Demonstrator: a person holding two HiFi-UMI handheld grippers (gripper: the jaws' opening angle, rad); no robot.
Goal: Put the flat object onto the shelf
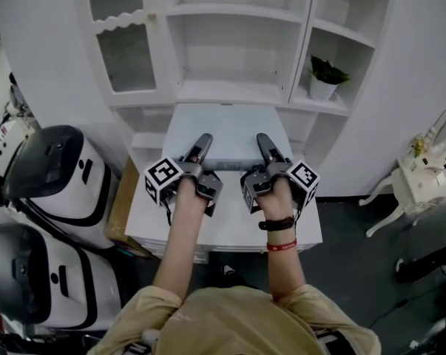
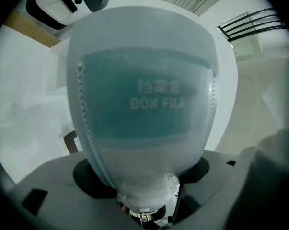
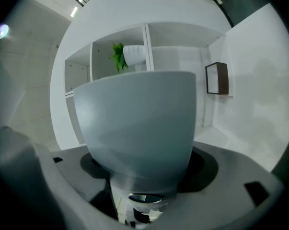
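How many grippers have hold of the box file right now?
2. The left gripper clamps the box file on the left of its near edge, and the right gripper clamps it on the right of that edge.

Tan short-slv shirt (image 1: 237,320), blk strap (image 1: 277,224) + red band (image 1: 282,245) on R wrist

Pale grey-blue flat plastic box (image 3: 139,119) clamped in the right gripper (image 3: 143,162), white shelf unit (image 3: 182,35) behind it, green plant in a white pot (image 3: 131,55) in one compartment, small dark-framed panel (image 3: 216,78) at right.
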